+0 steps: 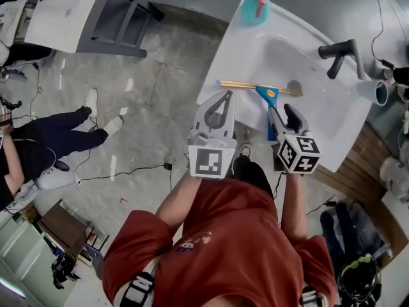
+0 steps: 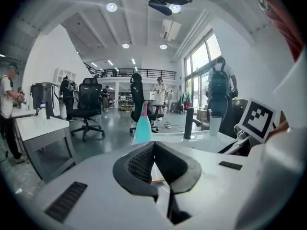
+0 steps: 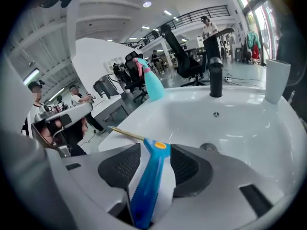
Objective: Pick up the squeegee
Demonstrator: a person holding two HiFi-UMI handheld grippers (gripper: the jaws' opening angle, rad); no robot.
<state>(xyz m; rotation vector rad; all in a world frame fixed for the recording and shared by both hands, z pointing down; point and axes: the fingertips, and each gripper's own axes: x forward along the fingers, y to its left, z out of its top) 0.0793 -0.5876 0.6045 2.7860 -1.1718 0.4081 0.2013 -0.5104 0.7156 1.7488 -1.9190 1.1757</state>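
Leaning over the white sink (image 1: pixel 238 55), the person holds a claw in each hand above its near edge. The squeegee (image 1: pixel 268 101) lies flat on that edge. Its brass-coloured blade runs along the rim and its blue handle points back toward the person.

The right claw (image 1: pixel 281 110) is tilted down over the handle. Its jaws are spread wide, one black pad on either side of the blue grip (image 3: pixel 148 176), and neither pad presses on it.

The left claw (image 1: pixel 223 98) hangs just beside it, nearer the sink's left corner, with its jaws closed together on nothing.

At the far left corner stands a teal spray bottle (image 1: pixel 257 8). A black faucet (image 1: pixel 339 51) and a white cup (image 1: pixel 377 91) sit along the far right edge.
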